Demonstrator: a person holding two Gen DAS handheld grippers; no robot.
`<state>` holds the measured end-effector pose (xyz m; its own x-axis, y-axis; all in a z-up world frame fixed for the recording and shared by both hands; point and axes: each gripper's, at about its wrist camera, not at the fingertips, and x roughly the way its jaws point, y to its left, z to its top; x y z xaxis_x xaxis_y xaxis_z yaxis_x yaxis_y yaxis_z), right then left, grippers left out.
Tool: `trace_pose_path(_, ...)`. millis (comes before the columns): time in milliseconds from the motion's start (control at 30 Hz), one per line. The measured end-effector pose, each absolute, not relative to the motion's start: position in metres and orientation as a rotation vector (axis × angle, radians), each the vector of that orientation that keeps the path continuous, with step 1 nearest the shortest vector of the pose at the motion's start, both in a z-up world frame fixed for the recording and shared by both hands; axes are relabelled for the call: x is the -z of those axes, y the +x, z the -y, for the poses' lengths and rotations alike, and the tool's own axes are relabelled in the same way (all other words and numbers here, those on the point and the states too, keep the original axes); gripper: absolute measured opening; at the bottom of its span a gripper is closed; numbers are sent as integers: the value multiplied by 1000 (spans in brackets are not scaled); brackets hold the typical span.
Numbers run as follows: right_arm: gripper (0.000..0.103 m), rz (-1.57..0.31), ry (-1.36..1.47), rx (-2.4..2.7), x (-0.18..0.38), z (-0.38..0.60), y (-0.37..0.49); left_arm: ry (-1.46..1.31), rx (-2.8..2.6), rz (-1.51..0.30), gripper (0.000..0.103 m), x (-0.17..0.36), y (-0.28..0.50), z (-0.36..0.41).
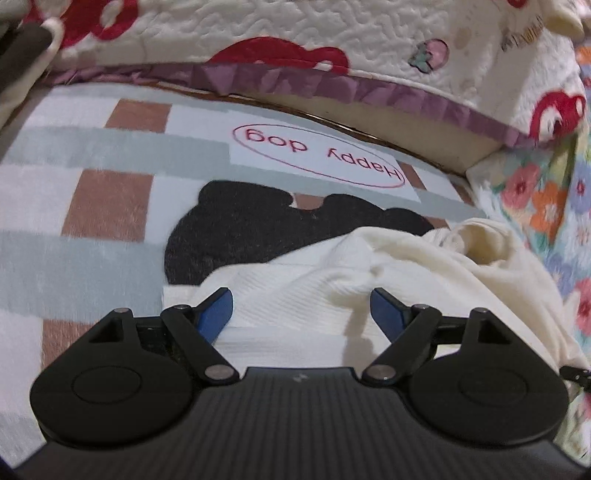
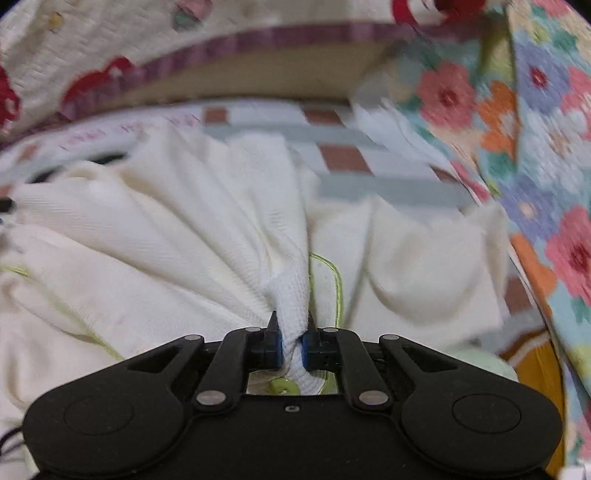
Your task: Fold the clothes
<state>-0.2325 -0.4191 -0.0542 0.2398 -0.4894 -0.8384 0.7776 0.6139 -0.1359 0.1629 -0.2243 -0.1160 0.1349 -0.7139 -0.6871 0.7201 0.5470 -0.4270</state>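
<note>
Both tongs are black, two-fingered, with blue pads. Right gripper (image 2: 291, 345) has its jaws squeezed narrow on a bunched ribbed edge of a cream garment (image 2: 177, 236), with folds fanning away from the pinch toward the left and far side. Thin yellow-green stitching (image 2: 334, 277) curves across the cloth just beyond the pinch. Left gripper (image 1: 301, 310) has its jaws spread wide and grips nothing; its blue pads (image 1: 218, 314) sit over a flatter part of the same cream garment (image 1: 369, 273), which rises in a rumpled heap toward the right.

The garment lies on a checked mat (image 1: 92, 192) of grey, white and brown squares, bearing a black dog shape (image 1: 236, 229) and an oval reading "Happy dog" (image 1: 319, 157). Beyond the mat is a quilted white cover with red shapes (image 1: 295, 33) and a purple frill (image 1: 332, 85). A flowered blanket (image 2: 535, 155) lies on the right.
</note>
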Motion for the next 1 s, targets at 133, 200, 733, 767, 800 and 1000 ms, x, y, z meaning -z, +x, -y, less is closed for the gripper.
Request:
trace_pose_path(133,9,-1022,327,893,58,419,-231,41,1061,-991,87,118,160,231)
trace_pose_path(200,9,-1034,320,894,59,419,-230,50,1065,-1009,89,122,160,234)
trace_pose_path(733,52,-1038,219,961,64,418,-227,103,1093,-827,0,77,147,207)
trace_pose_path(767,55,-1028,209,973,64,418,-227,88,1094,-815,0,71,147,203)
trace_pose_path(800,55,-995,190,982,56,417,-226,72,1096,-802,0,64,148,198)
trace_pose_path(1000,59,-835,136,880,12,419,-183,18,1040,-963,70,92,172,199)
